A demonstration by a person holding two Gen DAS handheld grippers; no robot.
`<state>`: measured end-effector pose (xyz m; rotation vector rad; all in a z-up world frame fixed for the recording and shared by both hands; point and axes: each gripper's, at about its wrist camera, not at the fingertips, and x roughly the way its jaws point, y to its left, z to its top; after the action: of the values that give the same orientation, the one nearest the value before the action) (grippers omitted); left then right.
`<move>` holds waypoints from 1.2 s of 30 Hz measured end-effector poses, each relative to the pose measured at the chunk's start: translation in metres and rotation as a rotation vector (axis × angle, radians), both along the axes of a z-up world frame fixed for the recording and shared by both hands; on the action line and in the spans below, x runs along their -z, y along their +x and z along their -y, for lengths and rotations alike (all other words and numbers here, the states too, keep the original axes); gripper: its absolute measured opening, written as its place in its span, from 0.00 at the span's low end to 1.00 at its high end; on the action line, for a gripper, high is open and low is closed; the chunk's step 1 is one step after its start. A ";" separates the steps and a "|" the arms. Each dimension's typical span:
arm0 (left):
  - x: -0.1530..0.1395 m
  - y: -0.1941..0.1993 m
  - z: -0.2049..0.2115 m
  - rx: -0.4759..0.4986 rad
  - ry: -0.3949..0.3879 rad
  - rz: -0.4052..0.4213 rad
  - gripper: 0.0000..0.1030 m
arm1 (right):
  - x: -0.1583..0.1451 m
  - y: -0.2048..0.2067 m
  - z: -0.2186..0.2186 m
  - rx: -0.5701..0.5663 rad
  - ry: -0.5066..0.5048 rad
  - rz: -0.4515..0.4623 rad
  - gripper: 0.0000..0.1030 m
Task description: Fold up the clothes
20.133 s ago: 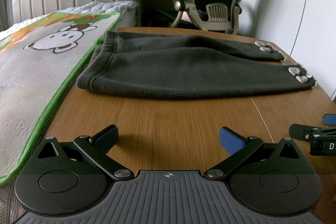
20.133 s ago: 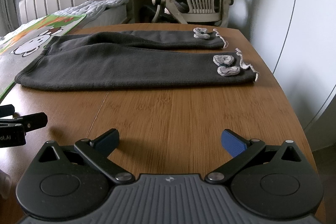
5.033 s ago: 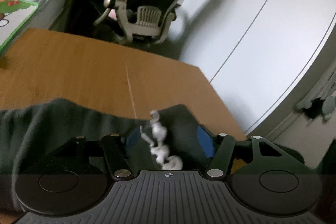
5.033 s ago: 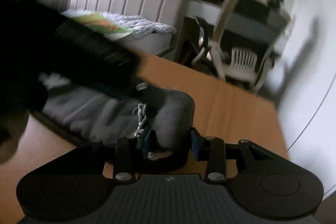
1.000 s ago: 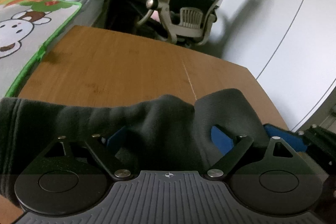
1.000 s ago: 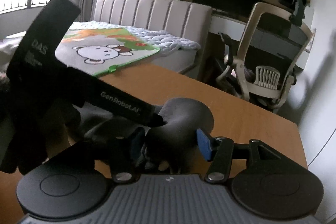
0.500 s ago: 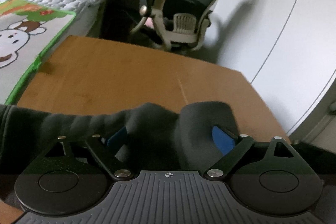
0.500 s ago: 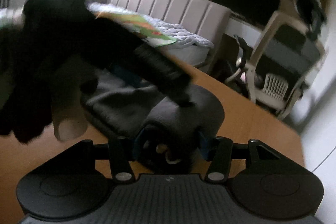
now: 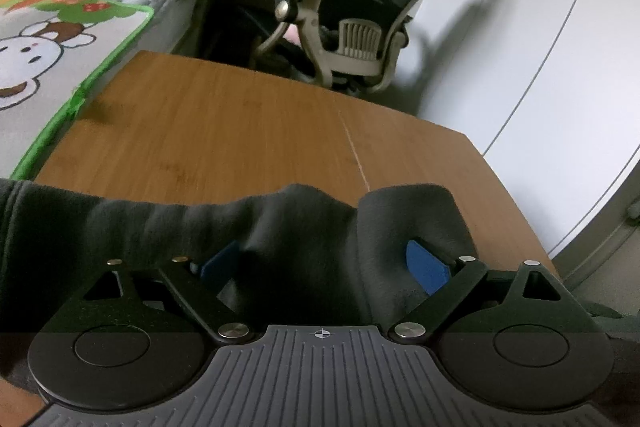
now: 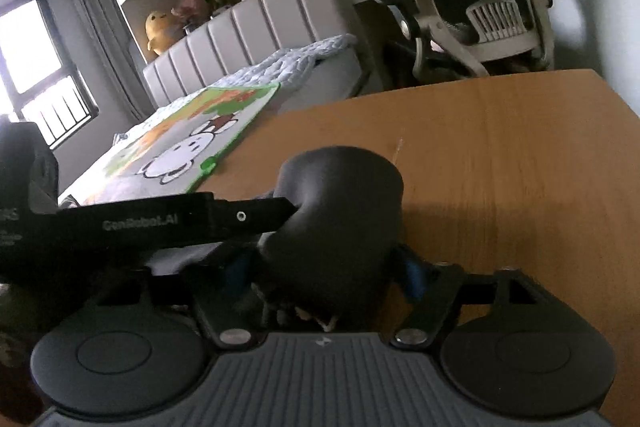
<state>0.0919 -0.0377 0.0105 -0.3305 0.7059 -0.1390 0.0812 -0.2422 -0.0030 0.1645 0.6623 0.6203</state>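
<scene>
Dark grey trousers [image 9: 160, 227] lie bunched on the wooden table [image 9: 240, 131]. My left gripper [image 9: 322, 263] stands wide open over them. Cloth is heaped between its blue pads [image 9: 426, 267], and the pads do not squeeze it. In the right wrist view a rounded fold of the trousers [image 10: 344, 195] bulges up between the fingers of my right gripper [image 10: 324, 271], which is shut on it from both sides. A pale cord end shows under that fold. The left gripper's black finger [image 10: 180, 223] comes in from the left, with its tip against the fold.
An office chair [image 9: 360, 7] stands beyond the table's far edge. A bed with a green-edged cartoon blanket [image 9: 40, 59] lies along the left side. The right edge of the table [image 10: 500, 167] runs close to a white wall. Bare wood stretches behind the trousers.
My right gripper has rolled and dropped a little toward the table, still holding the fold. The left gripper has stayed almost where it was, with its jaws wide.
</scene>
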 end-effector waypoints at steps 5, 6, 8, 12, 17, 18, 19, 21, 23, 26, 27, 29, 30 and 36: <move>-0.011 -0.003 -0.006 -0.014 -0.036 0.020 0.91 | -0.017 -0.022 -0.011 -0.057 -0.192 0.157 0.40; -0.013 -0.004 -0.007 -0.017 -0.043 0.024 0.91 | -0.020 -0.025 -0.015 -0.062 -0.241 0.194 0.40; -0.020 -0.005 -0.007 -0.012 -0.053 0.045 0.91 | -0.022 -0.035 -0.029 -0.089 -0.347 0.259 0.40; -0.029 -0.005 -0.001 0.006 -0.027 0.070 0.91 | -0.012 -0.056 -0.062 -0.153 -0.528 0.402 0.46; -0.017 0.002 -0.003 -0.024 0.040 0.026 0.93 | -0.007 -0.068 -0.072 -0.198 -0.573 0.454 0.51; -0.015 0.003 -0.005 -0.033 0.052 0.020 0.93 | -0.009 -0.068 -0.069 -0.207 -0.553 0.449 0.53; -0.014 0.003 -0.006 -0.040 0.055 0.017 0.93 | -0.012 -0.067 -0.066 -0.217 -0.528 0.442 0.59; -0.011 0.004 -0.010 -0.052 0.052 0.011 0.94 | -0.019 -0.067 -0.060 -0.225 -0.464 0.423 0.66; -0.010 0.004 -0.011 -0.052 0.052 0.011 0.94 | -0.026 -0.066 -0.055 -0.213 -0.413 0.413 0.69; -0.009 0.003 -0.013 -0.051 0.049 0.012 0.95 | -0.034 -0.062 -0.043 -0.198 -0.308 0.379 0.68; -0.008 0.003 -0.015 -0.053 0.044 0.010 0.95 | -0.036 -0.061 -0.039 -0.189 -0.274 0.373 0.67; -0.006 0.003 -0.017 -0.058 0.035 0.005 0.96 | -0.039 -0.058 -0.034 -0.172 -0.229 0.363 0.47; -0.005 0.003 -0.018 -0.060 0.031 0.003 0.96 | -0.036 -0.054 -0.033 -0.169 -0.225 0.347 0.46; -0.007 -0.007 -0.024 -0.065 0.007 0.009 0.95 | -0.015 -0.038 -0.041 -0.172 -0.257 0.253 0.44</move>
<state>0.0851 -0.0136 0.0175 -0.3459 0.6861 -0.0762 0.0430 -0.2009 0.0119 -0.2094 0.5073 0.7008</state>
